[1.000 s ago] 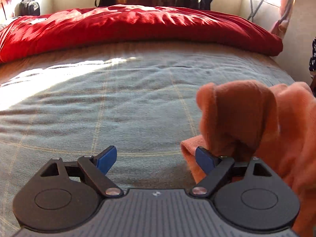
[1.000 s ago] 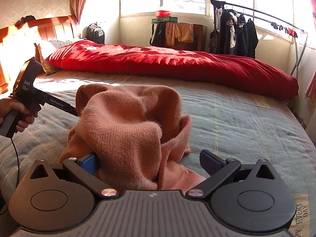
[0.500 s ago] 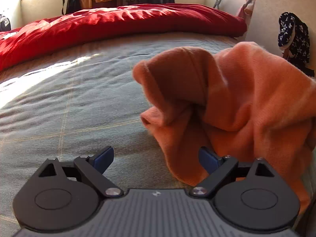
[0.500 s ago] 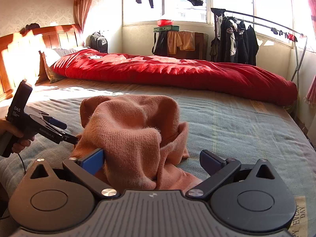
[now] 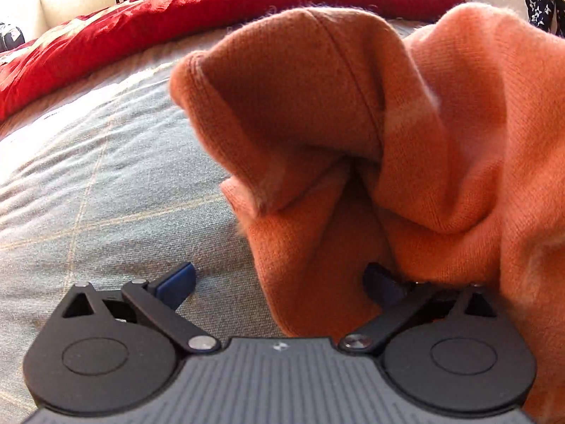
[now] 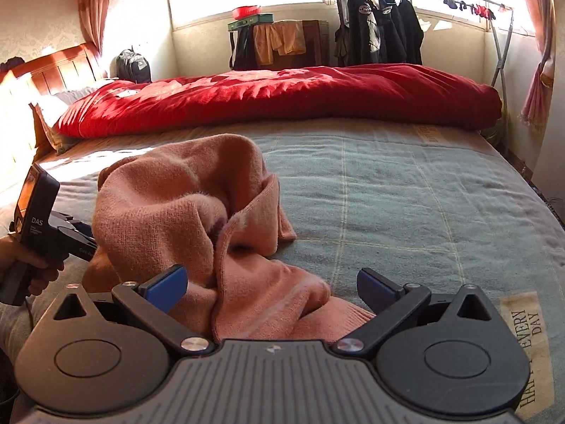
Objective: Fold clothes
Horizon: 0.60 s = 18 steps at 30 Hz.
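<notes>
**Sweater still bunched, folding barely begun**

The left gripper (image 5: 279, 279) and right gripper (image 6: 272, 284) both stand released, jaws wide, fabric lying between them ungripped. The fuzzy orange knit sweater (image 6: 183, 212) sits crumpled in a heap on the grey-blue checked bed (image 6: 406, 194); flattening and every fold remain. A rumpled red quilt (image 6: 282, 95) lies well beyond, clear of the work.

- My left gripper (image 5: 280, 284) has come close to the orange sweater (image 5: 388, 134), which now fills its view (fabric between the wide fingers).
- My right gripper (image 6: 272, 289) moved forward, sweater between its fingers.
</notes>
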Tool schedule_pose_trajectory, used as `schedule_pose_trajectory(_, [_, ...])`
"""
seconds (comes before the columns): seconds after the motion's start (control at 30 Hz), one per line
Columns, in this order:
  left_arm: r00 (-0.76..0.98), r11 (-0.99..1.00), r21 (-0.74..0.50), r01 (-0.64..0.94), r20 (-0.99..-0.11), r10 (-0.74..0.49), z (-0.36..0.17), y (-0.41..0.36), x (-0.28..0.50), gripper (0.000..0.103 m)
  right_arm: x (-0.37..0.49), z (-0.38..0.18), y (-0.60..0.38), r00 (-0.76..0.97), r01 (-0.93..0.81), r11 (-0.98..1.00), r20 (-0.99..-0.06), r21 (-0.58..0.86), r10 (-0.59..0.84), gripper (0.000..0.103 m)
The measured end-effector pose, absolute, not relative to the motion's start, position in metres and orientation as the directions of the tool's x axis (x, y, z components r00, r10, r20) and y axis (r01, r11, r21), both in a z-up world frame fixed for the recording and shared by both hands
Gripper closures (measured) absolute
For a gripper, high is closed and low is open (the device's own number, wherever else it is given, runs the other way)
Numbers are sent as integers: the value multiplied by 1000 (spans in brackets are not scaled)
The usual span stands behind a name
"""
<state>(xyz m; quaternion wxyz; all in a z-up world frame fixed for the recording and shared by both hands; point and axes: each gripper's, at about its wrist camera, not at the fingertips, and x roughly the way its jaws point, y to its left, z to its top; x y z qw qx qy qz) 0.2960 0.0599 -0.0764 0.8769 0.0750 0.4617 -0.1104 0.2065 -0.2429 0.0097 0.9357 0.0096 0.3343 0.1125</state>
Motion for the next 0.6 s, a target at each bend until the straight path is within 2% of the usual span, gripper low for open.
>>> schedule_pose_trajectory(0.1, [546, 966, 31, 258, -829, -119, -76, 61, 296, 1, 231, -11, -223, 716, -200, 980, -685, -20, 132, 0])
schedule_pose_trajectory(0.4, [553, 966, 16, 257, -823, -134, -76, 68, 293, 0, 265, -34, -225, 613, -222, 973, -786, -70, 83, 0])
schedule_pose_trajectory(0.5, [556, 966, 14, 259, -820, -138, -76, 70, 291, 0, 266, -32, -235, 635, -185, 970, -772, -157, -4, 0])
schedule_pose_trajectory(0.6, [559, 966, 12, 259, -817, -140, -76, 72, 290, 0, 272, -34, -245, 629, -153, 984, -777, -88, 28, 0])
